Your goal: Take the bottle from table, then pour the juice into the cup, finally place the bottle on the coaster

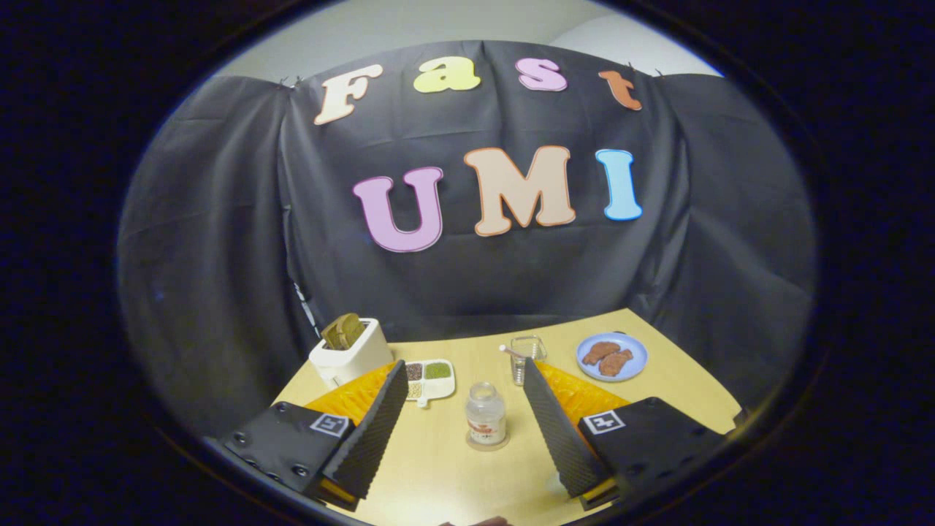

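A small clear bottle with a red and white label stands upright on a round coaster on the wooden table. It is between my two fingers, touched by neither. My gripper is open, jaws spread wide on either side of the bottle. A clear glass cup stands beyond the bottle, just past the tip of the right finger, with a thin white-tipped stick leaning at its rim.
A white toaster with a bread slice stands at the back left. Beside it lies a white divided dish of seeds. A blue plate with brown pieces of food sits at the back right. Black cloth closes off the table's far side.
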A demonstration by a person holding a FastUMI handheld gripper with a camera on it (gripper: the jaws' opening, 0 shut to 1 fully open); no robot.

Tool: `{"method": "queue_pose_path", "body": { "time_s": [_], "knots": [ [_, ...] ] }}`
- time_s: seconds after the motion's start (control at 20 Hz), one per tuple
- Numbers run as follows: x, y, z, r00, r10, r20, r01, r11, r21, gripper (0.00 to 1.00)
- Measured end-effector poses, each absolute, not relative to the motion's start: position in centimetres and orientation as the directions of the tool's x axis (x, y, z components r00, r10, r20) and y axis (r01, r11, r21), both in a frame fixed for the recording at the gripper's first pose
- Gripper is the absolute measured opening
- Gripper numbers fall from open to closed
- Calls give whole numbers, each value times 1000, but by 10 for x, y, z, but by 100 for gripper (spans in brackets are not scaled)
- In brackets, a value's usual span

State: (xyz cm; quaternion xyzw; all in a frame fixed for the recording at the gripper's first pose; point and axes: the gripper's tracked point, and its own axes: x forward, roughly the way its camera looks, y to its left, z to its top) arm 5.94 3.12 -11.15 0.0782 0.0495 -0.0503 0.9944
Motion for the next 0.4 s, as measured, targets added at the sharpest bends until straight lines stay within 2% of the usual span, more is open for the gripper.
{"method": "queue_pose_path", "body": {
  "time_s": [0.4],
  "knots": [
    [43,-2,-82,993,-82,-86,90,991,103,99]
  ]
}}
